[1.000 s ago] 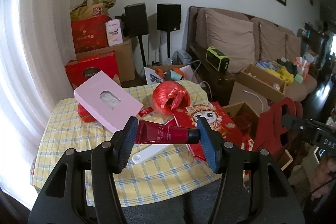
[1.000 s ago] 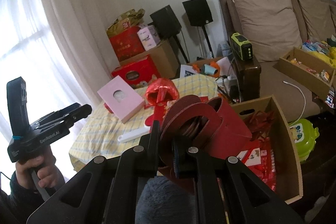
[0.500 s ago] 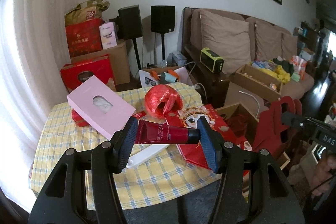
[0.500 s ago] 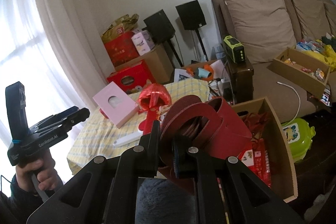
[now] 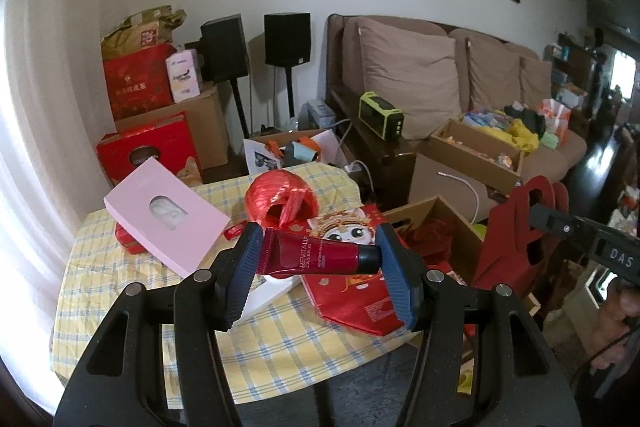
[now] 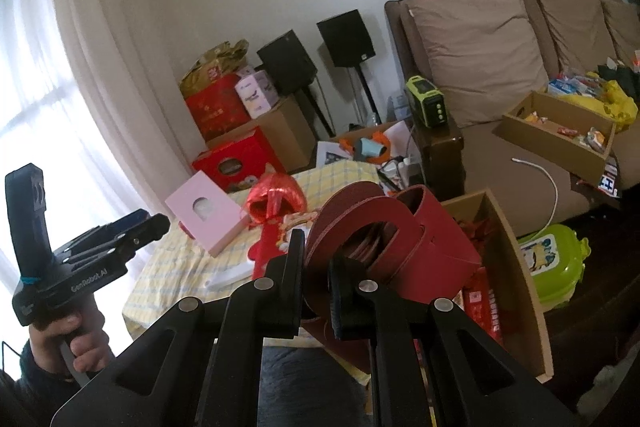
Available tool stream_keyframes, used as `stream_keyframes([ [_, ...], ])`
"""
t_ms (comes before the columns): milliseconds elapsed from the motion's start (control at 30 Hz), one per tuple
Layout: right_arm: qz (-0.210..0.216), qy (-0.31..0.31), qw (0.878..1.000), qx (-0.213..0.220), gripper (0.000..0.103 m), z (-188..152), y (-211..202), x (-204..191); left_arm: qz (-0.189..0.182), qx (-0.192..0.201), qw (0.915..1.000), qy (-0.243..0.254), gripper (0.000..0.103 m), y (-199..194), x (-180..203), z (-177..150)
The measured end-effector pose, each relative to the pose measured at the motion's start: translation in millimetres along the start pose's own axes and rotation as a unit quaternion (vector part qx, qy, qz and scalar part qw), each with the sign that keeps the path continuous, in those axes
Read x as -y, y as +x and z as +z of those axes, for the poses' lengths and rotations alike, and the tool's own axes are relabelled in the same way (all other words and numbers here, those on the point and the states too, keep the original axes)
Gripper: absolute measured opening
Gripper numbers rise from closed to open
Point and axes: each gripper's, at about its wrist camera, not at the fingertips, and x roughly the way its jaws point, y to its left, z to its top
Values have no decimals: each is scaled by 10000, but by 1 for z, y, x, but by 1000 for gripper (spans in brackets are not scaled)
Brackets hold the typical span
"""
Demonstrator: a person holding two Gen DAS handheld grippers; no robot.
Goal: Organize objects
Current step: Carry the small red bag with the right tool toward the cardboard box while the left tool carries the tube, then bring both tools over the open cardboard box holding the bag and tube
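The red cream tube (image 5: 316, 258) is hanging clamped end to end in the left claw (image 5: 318, 263), now drifting back from the desk (image 5: 120, 311) toward the red felt bag (image 6: 436, 243). The right claw (image 6: 316, 267), clenched on that bag's handles, is backing away alongside, likely readying the bag to receive it.

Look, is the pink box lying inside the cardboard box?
No, the pink box rests on the checked tablecloth, well apart from the cardboard box.

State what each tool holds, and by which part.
Left tool: red cream tube, clamped end to end, crimp and cap. Right tool: red felt bag, pinched by its handles.
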Motion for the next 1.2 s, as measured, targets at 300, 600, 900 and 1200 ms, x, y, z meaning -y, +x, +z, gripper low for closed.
stream_keyframes([
  [300, -121, 159, 9997, 115, 10, 7, -13, 18, -195, 160, 9996, 156, 55, -5, 23, 13],
  [600, -256, 325, 9989, 201, 10, 13, -27, 41, -383, 141, 9988, 267, 55, 0, 45, 15],
  [900, -409, 494, 9977, 213, 10, 14, -31, 61, -522, 170, 9980, 310, 55, 7, 61, 20],
  [1200, -496, 567, 9969, 233, 10, 15, -34, 70, -614, 224, 9974, 319, 55, 13, 73, 25],
])
